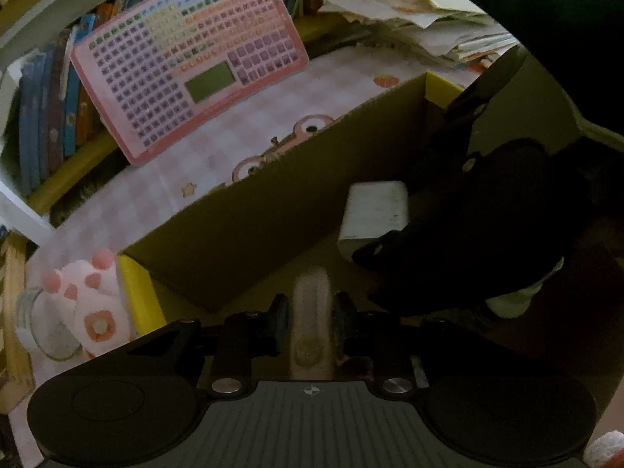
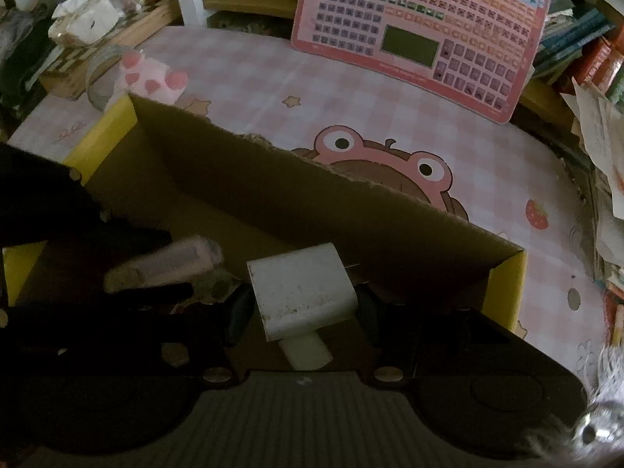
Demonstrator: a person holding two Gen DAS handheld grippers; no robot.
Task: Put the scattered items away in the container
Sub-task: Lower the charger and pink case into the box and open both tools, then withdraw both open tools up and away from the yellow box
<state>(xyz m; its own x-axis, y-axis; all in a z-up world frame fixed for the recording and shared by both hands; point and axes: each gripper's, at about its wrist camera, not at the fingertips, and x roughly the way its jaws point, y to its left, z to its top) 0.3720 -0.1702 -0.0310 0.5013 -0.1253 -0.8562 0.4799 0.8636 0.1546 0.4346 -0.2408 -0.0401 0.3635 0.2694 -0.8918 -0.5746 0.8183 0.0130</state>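
An open cardboard box [image 1: 249, 210] with yellow flaps sits on the pink checked mat; it also shows in the right wrist view [image 2: 296, 195]. My left gripper [image 1: 311, 312] is shut on a pale pink tube [image 1: 311, 312], held inside the box. That tube also shows in the right wrist view [image 2: 163, 265]. My right gripper [image 2: 302, 296] is shut on a white rectangular adapter block [image 2: 302, 292], held inside the box. The block also shows in the left wrist view [image 1: 374, 210], with the dark right gripper beside it.
A pink toy keyboard [image 2: 421, 35] leans against the bookshelf at the back. A pink plush paw [image 2: 152, 78] and a tape roll [image 2: 97, 74] lie left of the box. A stack of papers [image 1: 429, 11] sits at the right. The mat [image 2: 390, 109] has a frog print.
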